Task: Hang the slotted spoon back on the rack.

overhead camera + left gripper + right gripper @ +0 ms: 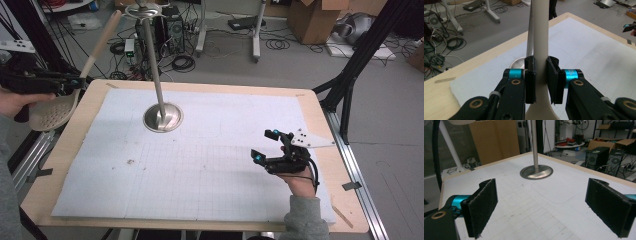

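A cream slotted spoon [52, 112] hangs beyond the table's left edge, its long handle [102, 40] slanting up and away. My left gripper [67, 84] is shut on that handle just above the bowl. In the left gripper view both pads [530, 80] press the cream handle [541, 37], which rises straight up between them. A metal stand [163, 117] with a round base and a tall pole stands on the white mat's far left part. My right gripper [266, 145] rests open near the table's right front, with nothing between its pads [482, 205]; it faces the stand's base [536, 172].
A white gridded mat [210, 160] covers most of the wooden table [320, 110]. Cables, a computer tower [170, 27] and cardboard boxes [312, 20] sit on the floor behind. A black frame leg [350, 75] stands at the right.
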Action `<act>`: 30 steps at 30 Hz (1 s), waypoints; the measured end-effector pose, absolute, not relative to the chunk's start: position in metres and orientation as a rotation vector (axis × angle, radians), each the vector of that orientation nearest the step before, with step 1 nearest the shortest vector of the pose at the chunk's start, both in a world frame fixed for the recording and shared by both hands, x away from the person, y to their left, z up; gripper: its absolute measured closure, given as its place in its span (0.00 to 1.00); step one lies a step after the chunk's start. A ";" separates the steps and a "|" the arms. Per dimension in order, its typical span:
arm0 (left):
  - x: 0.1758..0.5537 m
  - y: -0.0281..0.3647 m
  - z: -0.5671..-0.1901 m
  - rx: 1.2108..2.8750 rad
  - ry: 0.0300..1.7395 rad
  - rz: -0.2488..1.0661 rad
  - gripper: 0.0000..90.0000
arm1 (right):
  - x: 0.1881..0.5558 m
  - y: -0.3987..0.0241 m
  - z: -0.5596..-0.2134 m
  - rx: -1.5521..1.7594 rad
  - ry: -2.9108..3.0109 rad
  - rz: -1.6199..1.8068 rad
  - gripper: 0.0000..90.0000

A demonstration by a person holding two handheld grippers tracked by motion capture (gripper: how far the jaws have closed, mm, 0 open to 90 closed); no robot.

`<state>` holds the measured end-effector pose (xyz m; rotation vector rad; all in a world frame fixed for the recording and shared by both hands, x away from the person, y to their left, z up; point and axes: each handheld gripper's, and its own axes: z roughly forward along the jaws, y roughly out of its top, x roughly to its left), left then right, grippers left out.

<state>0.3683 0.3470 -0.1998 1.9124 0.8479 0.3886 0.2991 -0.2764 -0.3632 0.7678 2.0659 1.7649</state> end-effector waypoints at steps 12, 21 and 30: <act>0.379 0.330 -0.214 1.936 0.861 0.365 0.87 | 0.298 -0.276 -0.363 0.770 2.067 1.764 0.11; 0.389 0.316 -0.222 1.953 0.880 0.358 0.87 | 0.298 -0.278 -0.362 0.770 2.060 1.770 0.11; 0.399 0.301 -0.231 1.962 0.909 0.362 0.87 | 0.298 -0.278 -0.362 0.770 2.058 1.772 0.11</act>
